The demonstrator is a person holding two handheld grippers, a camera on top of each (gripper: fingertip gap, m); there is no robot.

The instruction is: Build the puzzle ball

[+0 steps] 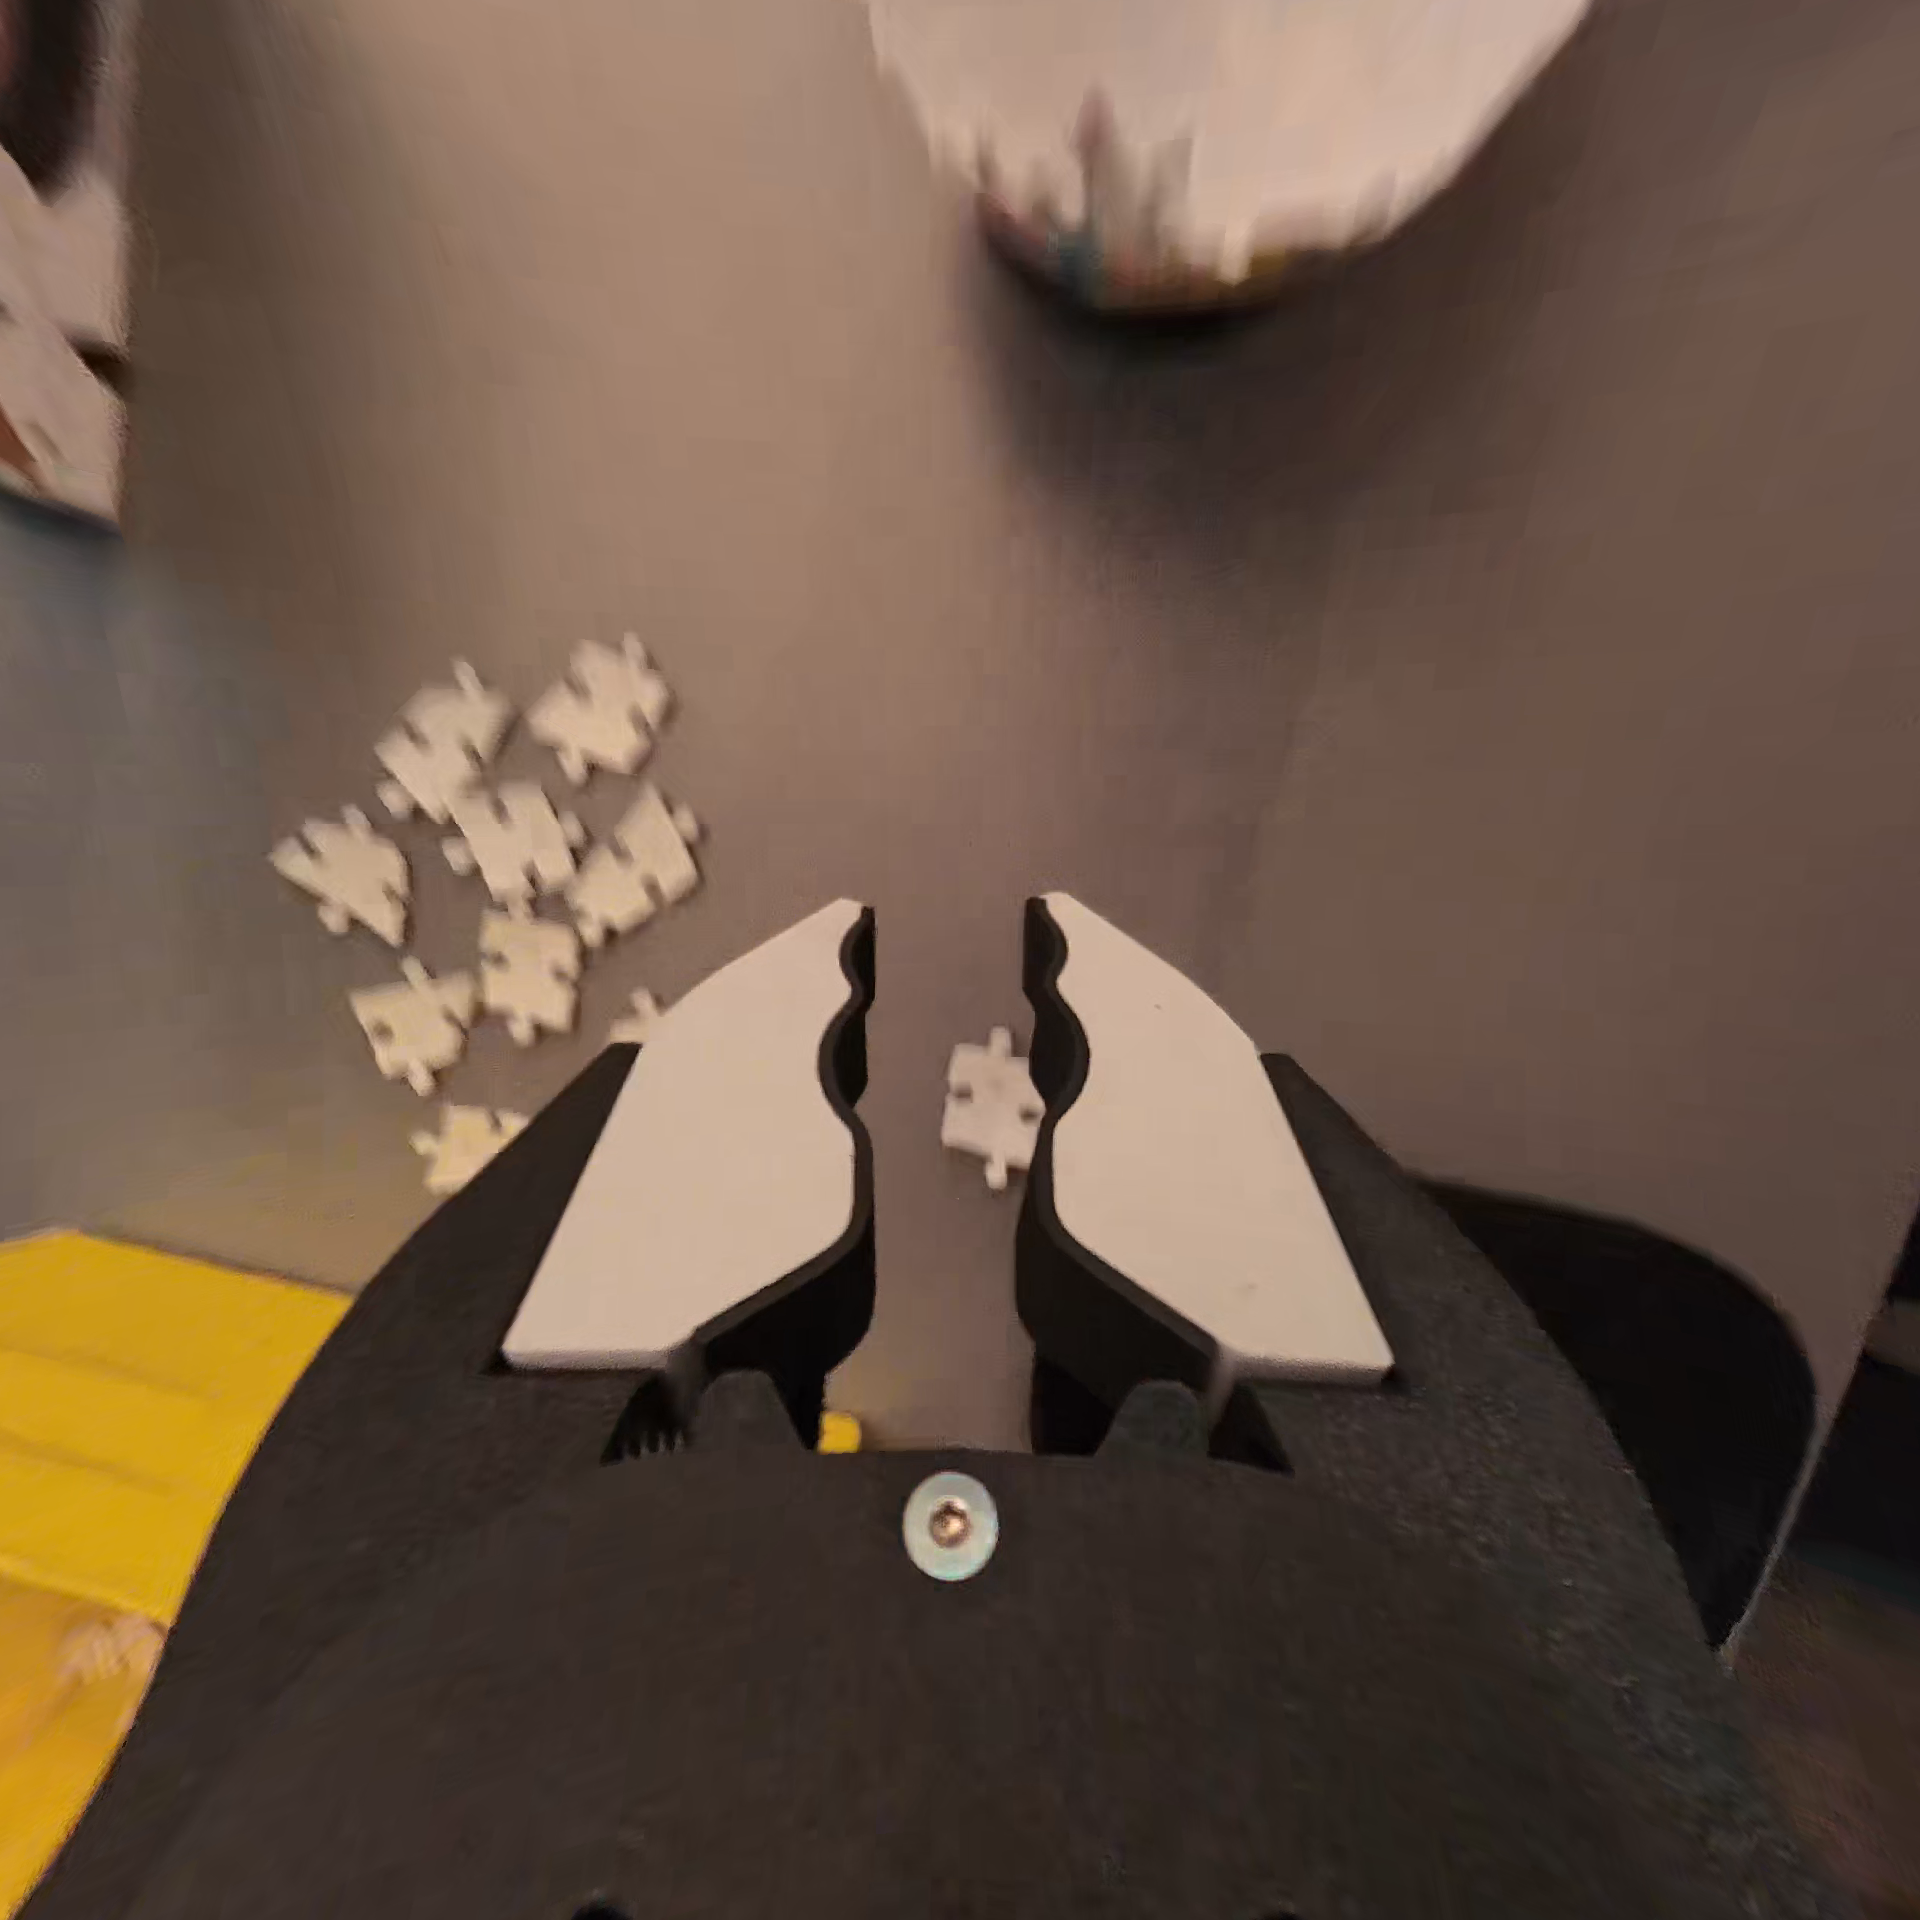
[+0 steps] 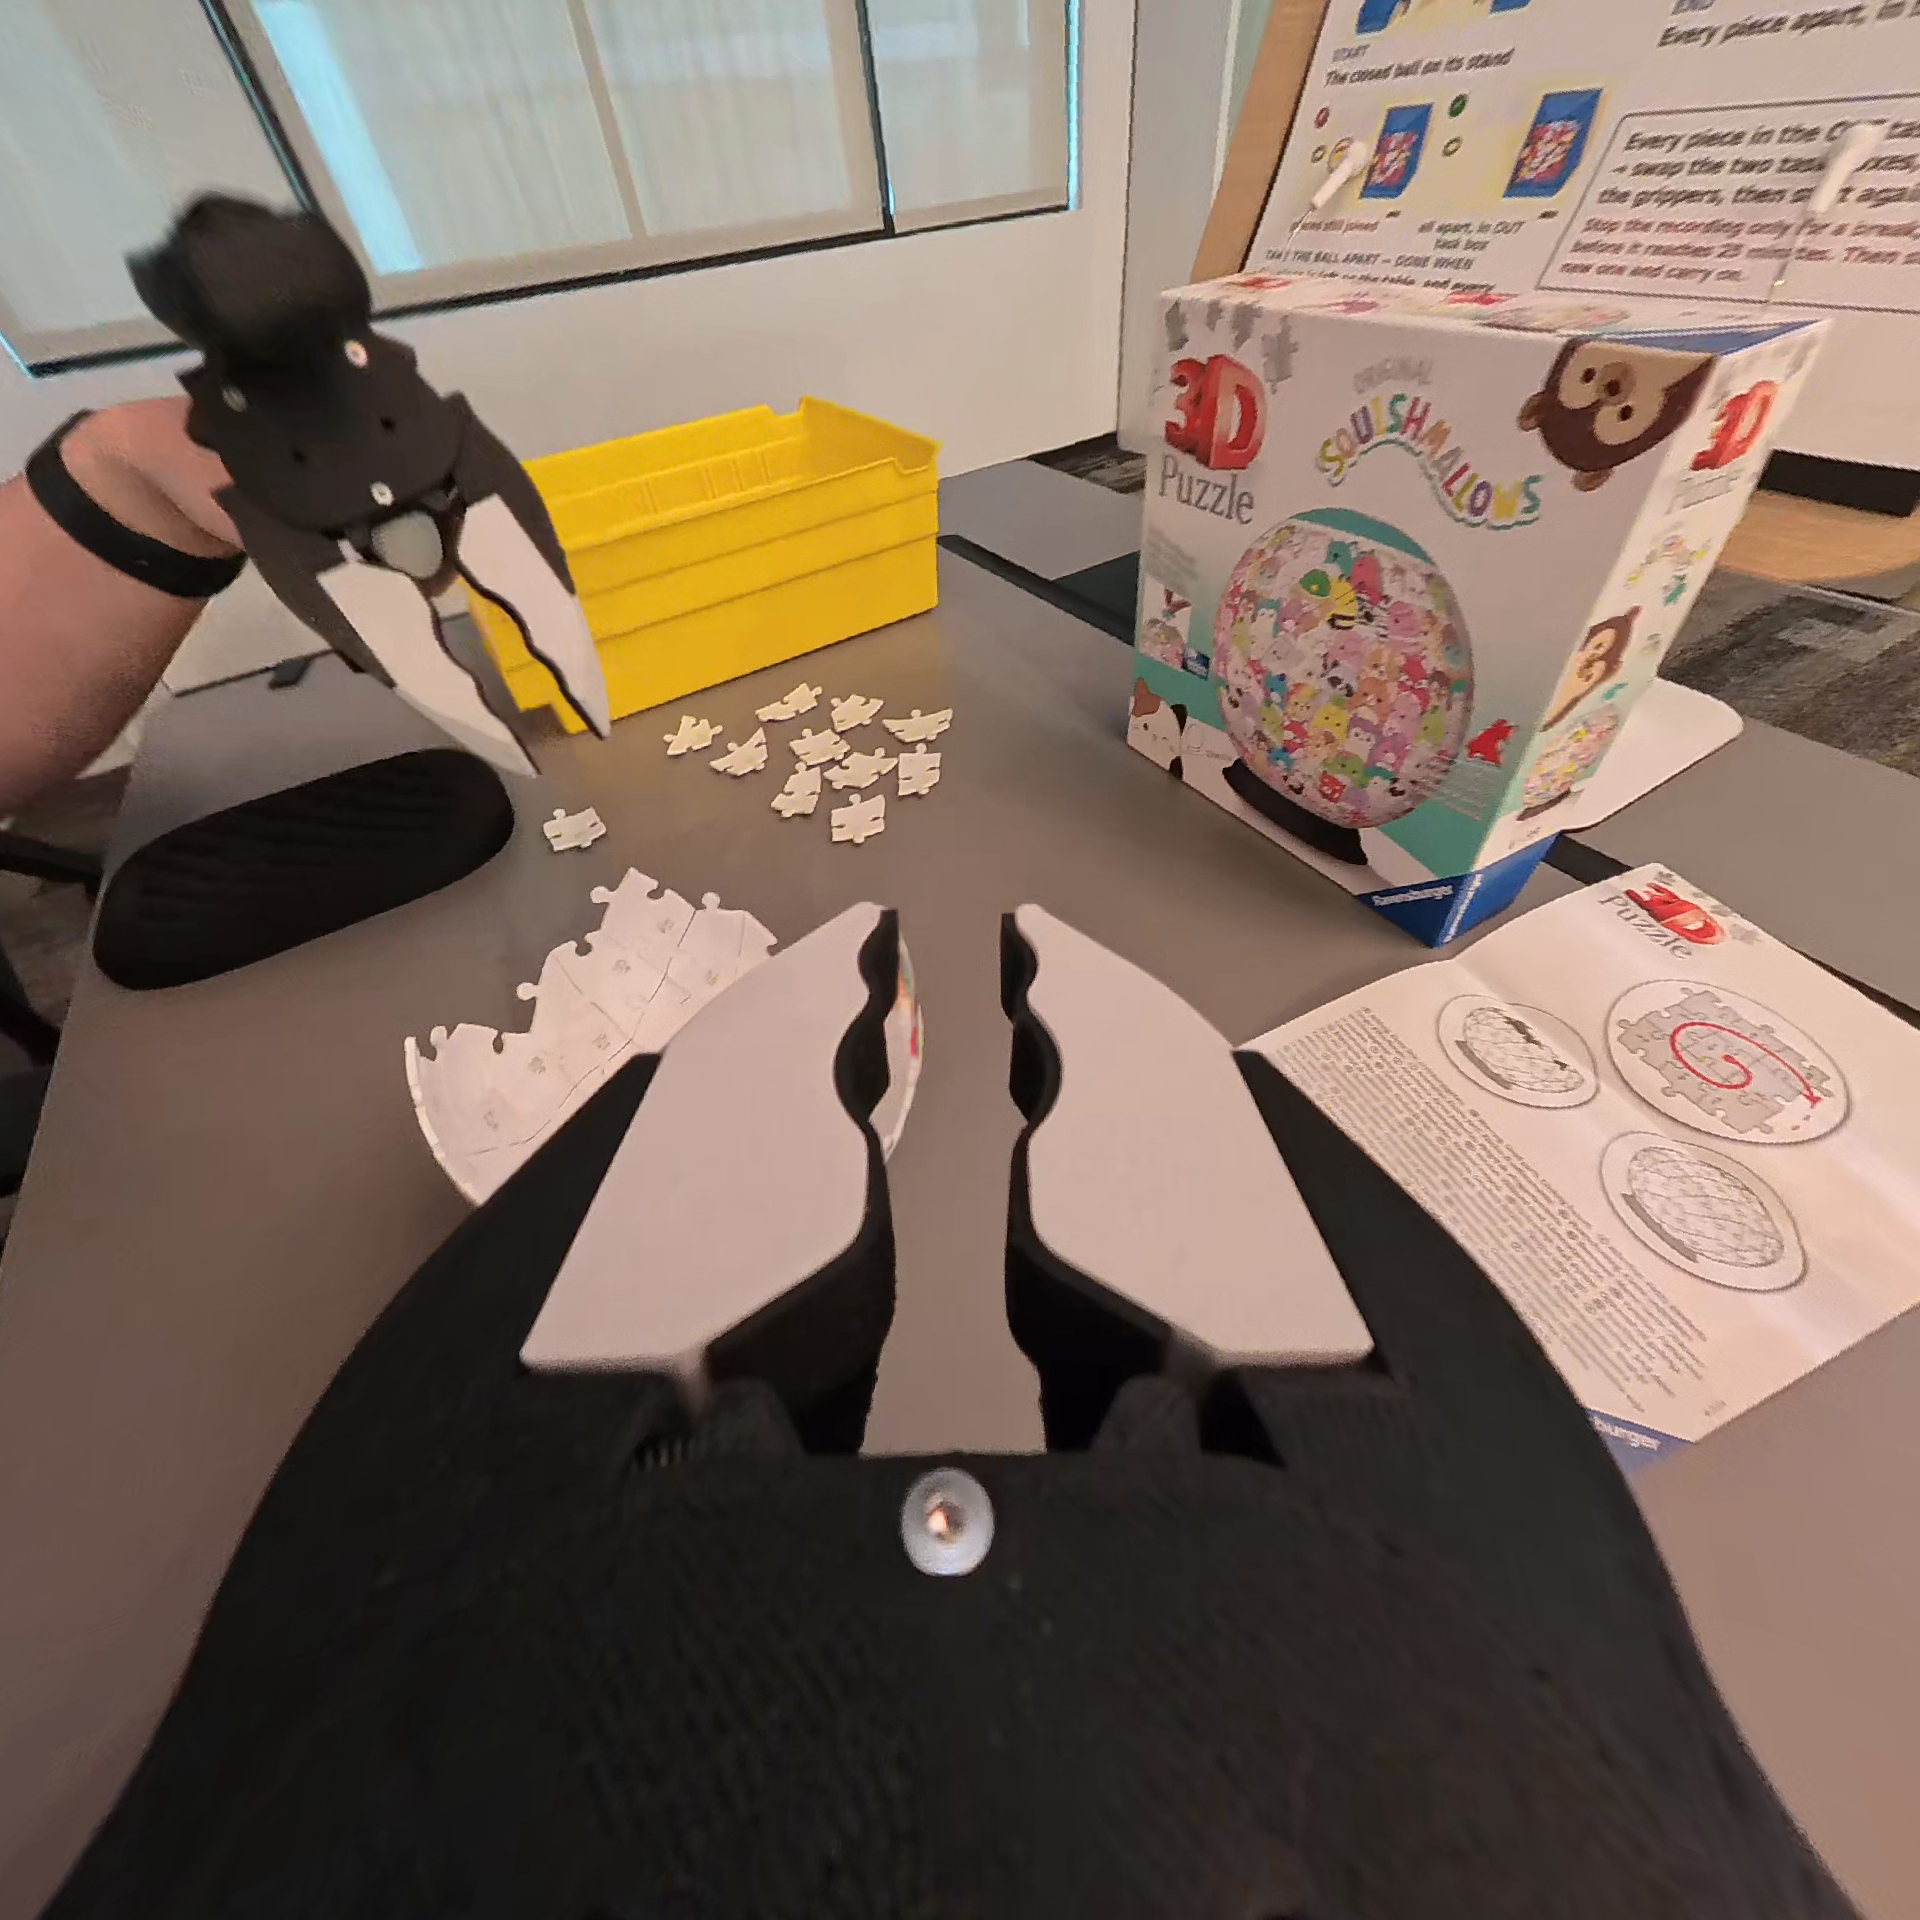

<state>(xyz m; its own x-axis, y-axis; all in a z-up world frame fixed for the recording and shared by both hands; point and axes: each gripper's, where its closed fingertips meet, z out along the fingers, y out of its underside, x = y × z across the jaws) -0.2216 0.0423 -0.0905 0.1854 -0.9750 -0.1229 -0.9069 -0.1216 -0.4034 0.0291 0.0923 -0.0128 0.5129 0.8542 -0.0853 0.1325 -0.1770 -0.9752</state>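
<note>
Right jaws apart over half-hidden ball shell; blurred in left view.

Bare table lies between the loose pieces and puzzle box. The yellow bin blocks behind; the half-built shell sits left.
</note>
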